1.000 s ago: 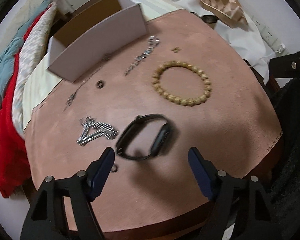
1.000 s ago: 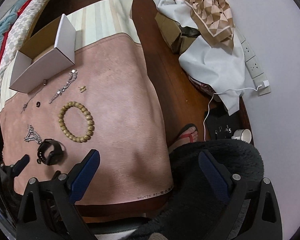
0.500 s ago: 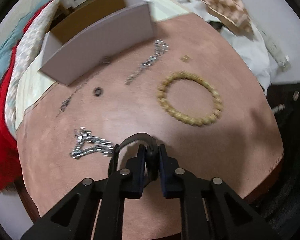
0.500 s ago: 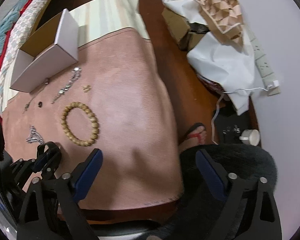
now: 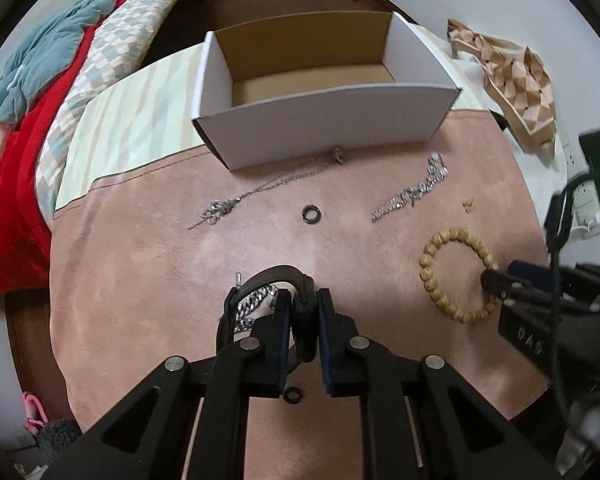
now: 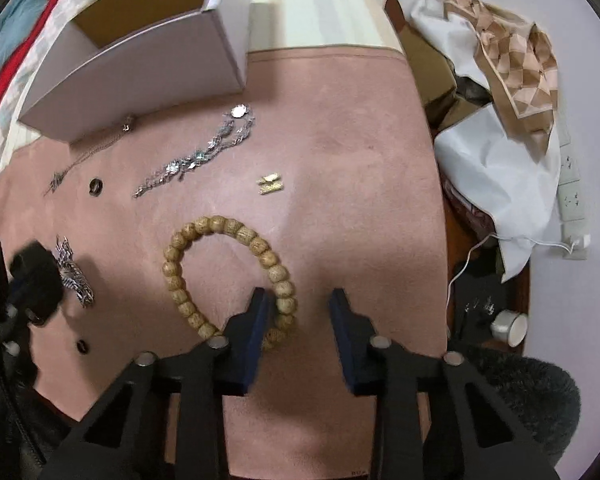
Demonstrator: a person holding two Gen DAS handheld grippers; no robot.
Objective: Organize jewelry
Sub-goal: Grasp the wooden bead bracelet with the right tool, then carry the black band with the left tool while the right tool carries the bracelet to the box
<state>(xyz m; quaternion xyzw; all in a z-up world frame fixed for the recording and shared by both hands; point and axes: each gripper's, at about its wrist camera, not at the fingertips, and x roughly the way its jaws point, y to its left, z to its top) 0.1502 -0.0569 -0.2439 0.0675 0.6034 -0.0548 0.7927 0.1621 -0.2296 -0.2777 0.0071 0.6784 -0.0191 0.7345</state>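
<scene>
L claw (image 5: 304, 312) clamped on black watch (image 5: 278, 280), chain bracelet (image 5: 252, 304) just behind it. R claw (image 6: 300, 300) apart, its left finger inside bead bracelet (image 6: 228, 276), beads btwn the fingers, on pink counter (image 6: 340, 140). White box (image 5: 324, 92) well beyond w/ necklaces near it.

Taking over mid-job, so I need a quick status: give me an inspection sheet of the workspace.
Surface: pink mat, jewelry spread out.
Job's things: white box open, floor visible bare; black watch gripped; bead bracelet, silver chains, black ring, gold piece loose.
Clutter: patterned cloth.
Grippers: left gripper shut on watch; right gripper open, straddling the bracelet's beads.
Cables: white cable at wall socket.
Surroundings: bedding, wood floor.
</scene>
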